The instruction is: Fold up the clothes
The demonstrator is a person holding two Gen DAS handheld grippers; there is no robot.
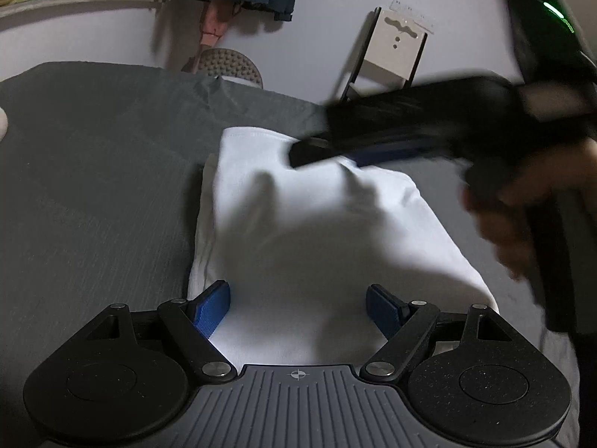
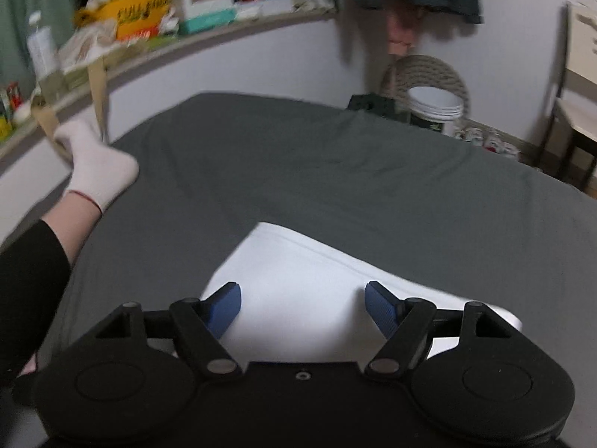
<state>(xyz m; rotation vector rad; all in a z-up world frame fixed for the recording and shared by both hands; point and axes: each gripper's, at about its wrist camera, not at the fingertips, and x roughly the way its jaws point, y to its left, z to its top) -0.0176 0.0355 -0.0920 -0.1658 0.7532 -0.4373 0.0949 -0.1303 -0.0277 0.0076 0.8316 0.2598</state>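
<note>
Nearest the lens in your left wrist view, your left gripper (image 1: 297, 308) fills the 6 o'clock edge, its blue-padded fingers (image 1: 212, 308) spread wide with nothing pinched between them; both pads hover over the near edge of the white folded garment (image 1: 317, 231). The garment lies in a compact, layered bundle on the grey bedsheet (image 1: 93, 186), occupying the centre of the view and running toward 4 o'clock, with stacked edges visible along its 9 o'clock side. At 2 to 3 o'clock your right gripper (image 1: 309, 155) reaches in, motion-blurred, its dark tip over the far part of the garment; from this view you cannot tell whether its fingers are parted. Your right hand (image 1: 500, 224), also blurred, grips its handle at 3 o'clock. In your right wrist view, the same right gripper (image 2: 302, 308) sits at 6 o'clock with its blue fingers plainly spread and holding nothing, the garment (image 2: 298, 268) directly beneath and between them. At 9 o'clock a leg in a dark sleeve ends in a foot in a white sock (image 2: 99, 160) resting on the bedsheet (image 2: 335, 171). A cluttered shelf (image 2: 156, 18) curves along 10 to 12 o'clock, and a white bucket (image 2: 434, 106) stands at 1 o'clock beyond the bed.
</note>
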